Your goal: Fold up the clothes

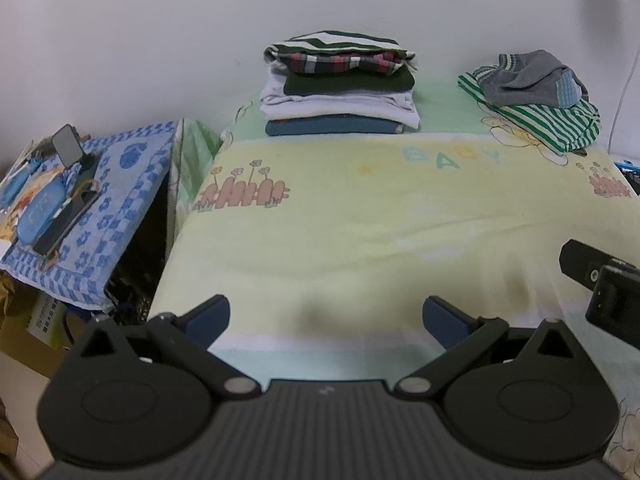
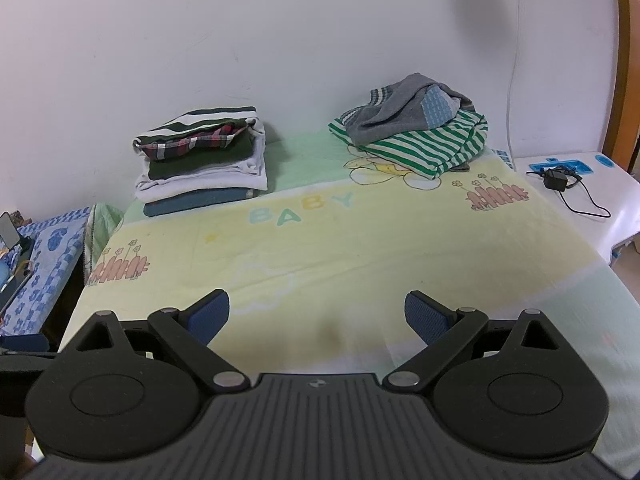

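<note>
we hold both grippers empty, left gripper (image 1: pixel 326 320) fingers wide | right gripper (image 2: pixel 318 314) fingers wide | folded stack (image 2: pixel 200 160) and unfolded pile (image 2: pixel 416 136) by wall

A soft, matt yellow-and-green printed cloth blanket (image 2: pixel 360 248) covers the surface. The far-left stack of folded cloth garments (image 2: pixel 202 168) looks smooth; the far-right green-striped knit top (image 2: pixel 436 148) under a grey cloth garment (image 2: pixel 400 112) looks crumpled. The gripper's blue finger pads (image 2: pixel 210 316) look textured, on matt black plastic.

Left gripper (image 1: pixel 326 320) and right gripper (image 2: pixel 317 316) spread wide, holding nothing.
</note>
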{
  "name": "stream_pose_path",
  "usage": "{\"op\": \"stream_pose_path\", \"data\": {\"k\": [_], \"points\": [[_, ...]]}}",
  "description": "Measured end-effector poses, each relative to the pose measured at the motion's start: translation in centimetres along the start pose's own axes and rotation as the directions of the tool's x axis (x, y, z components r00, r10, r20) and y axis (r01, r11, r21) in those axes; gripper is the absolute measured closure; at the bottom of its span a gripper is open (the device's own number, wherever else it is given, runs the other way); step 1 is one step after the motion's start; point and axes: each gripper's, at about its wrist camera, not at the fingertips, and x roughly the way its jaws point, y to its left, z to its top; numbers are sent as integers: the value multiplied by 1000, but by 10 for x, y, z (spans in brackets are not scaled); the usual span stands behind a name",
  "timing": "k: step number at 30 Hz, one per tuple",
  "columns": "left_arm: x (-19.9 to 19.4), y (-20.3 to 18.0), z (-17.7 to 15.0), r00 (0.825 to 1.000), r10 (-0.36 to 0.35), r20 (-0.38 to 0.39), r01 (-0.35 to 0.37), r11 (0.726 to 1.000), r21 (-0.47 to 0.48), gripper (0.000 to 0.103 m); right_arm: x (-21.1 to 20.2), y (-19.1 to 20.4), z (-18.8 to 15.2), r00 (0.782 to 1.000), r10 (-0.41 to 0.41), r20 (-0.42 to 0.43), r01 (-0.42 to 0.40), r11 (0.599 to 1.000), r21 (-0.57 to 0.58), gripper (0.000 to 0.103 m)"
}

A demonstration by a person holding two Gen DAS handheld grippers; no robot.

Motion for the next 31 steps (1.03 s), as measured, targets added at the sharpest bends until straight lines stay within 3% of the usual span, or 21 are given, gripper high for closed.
{"op": "stream_pose_path", "data": {"k": [31], "points": [[-3,3,-4,1000,10,2,-10,1000,-5,0,-5,9,2,1000,17,24,-16,999,-40,6]]}}
